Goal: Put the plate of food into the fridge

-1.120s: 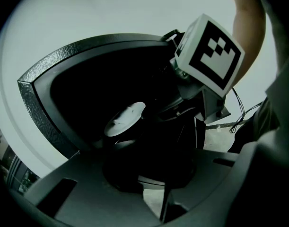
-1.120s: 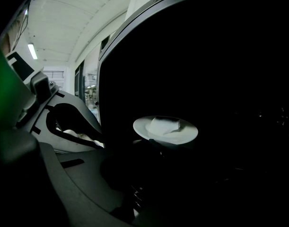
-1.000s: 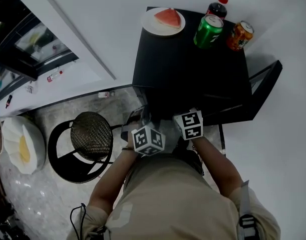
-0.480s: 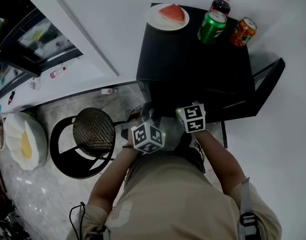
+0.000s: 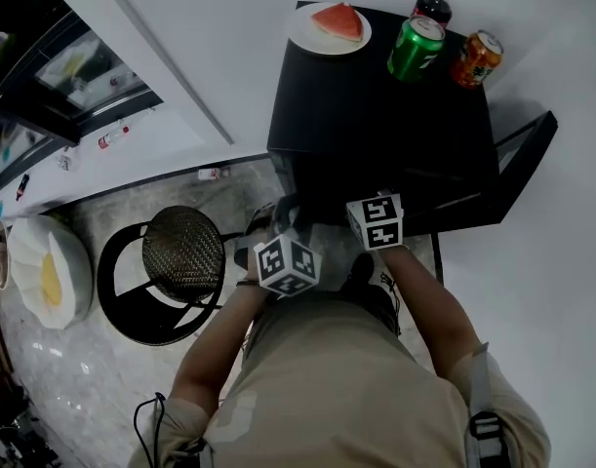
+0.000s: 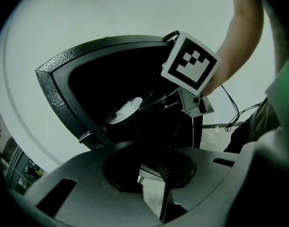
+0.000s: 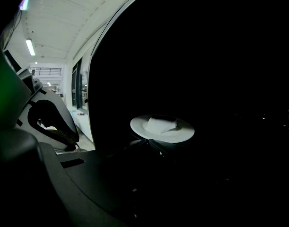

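My right gripper [image 7: 151,143] is shut on the near rim of a white plate [image 7: 162,129] carrying a pale wedge of food. It holds the plate level inside the dark fridge [image 5: 376,115]. In the left gripper view the same plate [image 6: 125,111] shows in the fridge opening, at the tips of the right gripper [image 6: 145,103]. My left gripper [image 6: 156,200] hangs just outside the fridge, its jaws nearly together with nothing between them. In the head view only the two marker cubes show, the left cube [image 5: 288,266] and the right cube [image 5: 376,222]; both grippers' jaws are hidden.
The fridge door [image 5: 522,154] stands open to the right. On the fridge top are a second plate with a watermelon slice [image 5: 329,25], a green can [image 5: 415,49], an orange can [image 5: 473,58] and a cola bottle [image 5: 431,6]. A black mesh stool [image 5: 180,256] stands to the left.
The head view has shifted slightly. My right gripper's cube has crept a little toward the fridge; the left one has barely moved.
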The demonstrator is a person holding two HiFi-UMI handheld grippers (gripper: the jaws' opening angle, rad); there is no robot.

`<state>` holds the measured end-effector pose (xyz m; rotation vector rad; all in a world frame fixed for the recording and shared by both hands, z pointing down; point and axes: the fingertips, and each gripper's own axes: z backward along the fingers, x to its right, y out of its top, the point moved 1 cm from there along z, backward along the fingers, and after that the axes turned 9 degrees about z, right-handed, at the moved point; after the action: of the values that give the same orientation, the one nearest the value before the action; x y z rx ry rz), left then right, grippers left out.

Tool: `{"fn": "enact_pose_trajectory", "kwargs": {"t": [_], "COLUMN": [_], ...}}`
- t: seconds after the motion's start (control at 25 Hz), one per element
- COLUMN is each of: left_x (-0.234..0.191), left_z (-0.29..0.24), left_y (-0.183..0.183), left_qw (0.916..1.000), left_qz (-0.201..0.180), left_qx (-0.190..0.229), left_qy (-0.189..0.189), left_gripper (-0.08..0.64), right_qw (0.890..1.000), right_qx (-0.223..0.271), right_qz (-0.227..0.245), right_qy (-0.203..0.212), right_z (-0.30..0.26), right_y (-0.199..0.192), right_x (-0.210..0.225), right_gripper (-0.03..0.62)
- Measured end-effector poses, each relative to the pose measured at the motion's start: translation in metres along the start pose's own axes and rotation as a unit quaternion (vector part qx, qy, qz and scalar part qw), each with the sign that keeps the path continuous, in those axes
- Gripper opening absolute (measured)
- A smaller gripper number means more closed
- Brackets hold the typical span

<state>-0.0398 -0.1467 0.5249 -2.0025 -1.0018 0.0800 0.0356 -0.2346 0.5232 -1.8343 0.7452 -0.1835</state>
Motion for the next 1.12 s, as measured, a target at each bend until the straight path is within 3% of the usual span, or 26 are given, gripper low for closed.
{"fn": "enact_pose_trajectory", "kwargs": {"t": [0.68, 1.12], "left_x": [-0.016, -0.018], "left_z": [-0.008, -0.012], "left_y": [-0.001, -0.006], "left_qw": [0.9992, 0.9990], "left_qz": [0.038, 0.044], "left_qx": [0.000, -0.004], "left_qy": [0.012, 0.008], "left_gripper": [0.023, 0.011], "right_qw": [1.000, 1.000], "right_qx": [0.003, 0.003], "right_qz": [-0.014, -0.017], "right_qy": [-0.007, -0.007], "right_z": [-0.004, -0.007], "right_y": [0.003, 0.004], "right_x": [0.004, 0.006], "right_gripper": [0.028, 0.028]}}
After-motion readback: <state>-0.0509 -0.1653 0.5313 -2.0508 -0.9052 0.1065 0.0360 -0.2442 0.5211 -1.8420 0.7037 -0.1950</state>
